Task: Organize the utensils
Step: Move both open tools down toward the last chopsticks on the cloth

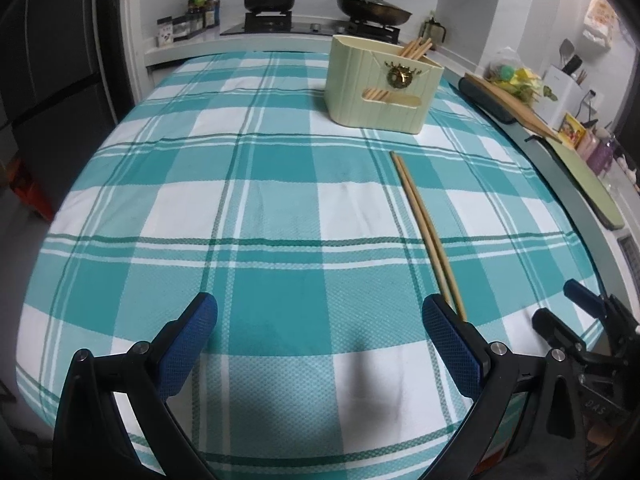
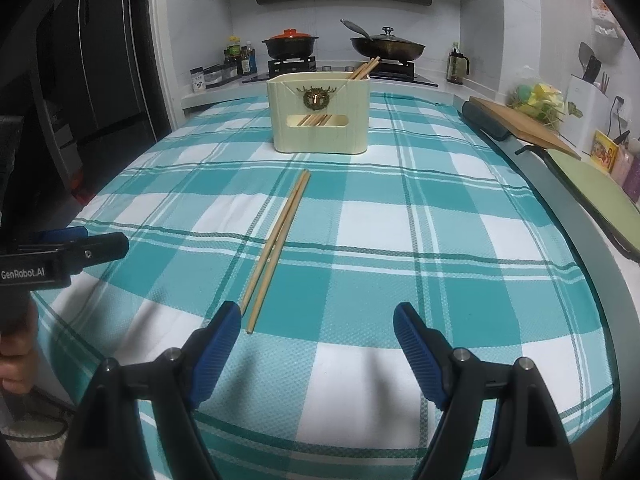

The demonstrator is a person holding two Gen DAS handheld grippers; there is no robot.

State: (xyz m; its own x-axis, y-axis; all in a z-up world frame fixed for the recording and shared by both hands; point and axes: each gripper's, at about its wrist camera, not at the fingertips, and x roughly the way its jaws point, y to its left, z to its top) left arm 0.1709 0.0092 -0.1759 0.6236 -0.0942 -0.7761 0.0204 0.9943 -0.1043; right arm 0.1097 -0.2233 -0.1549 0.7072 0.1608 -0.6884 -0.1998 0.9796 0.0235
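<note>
A pair of wooden chopsticks point(image 1: 426, 232) lies side by side on the teal plaid tablecloth point(image 1: 280, 184); it also shows in the right wrist view point(image 2: 278, 246). A cream utensil holder point(image 1: 380, 80) stands at the far side with several chopsticks in it, also in the right wrist view point(image 2: 320, 114). My left gripper point(image 1: 320, 312) is open and empty, its right finger beside the chopsticks' near ends. My right gripper point(image 2: 318, 320) is open and empty, its left finger just by the chopsticks' near ends. The right gripper point(image 1: 580, 320) shows at the left view's right edge.
A stove with a red-lidded pot point(image 2: 290, 42) and a wok point(image 2: 386, 46) stands behind the table. A wooden cutting board point(image 2: 520, 124) and a green board point(image 2: 592, 184) lie along the right counter. A dark fridge point(image 2: 80, 60) stands left.
</note>
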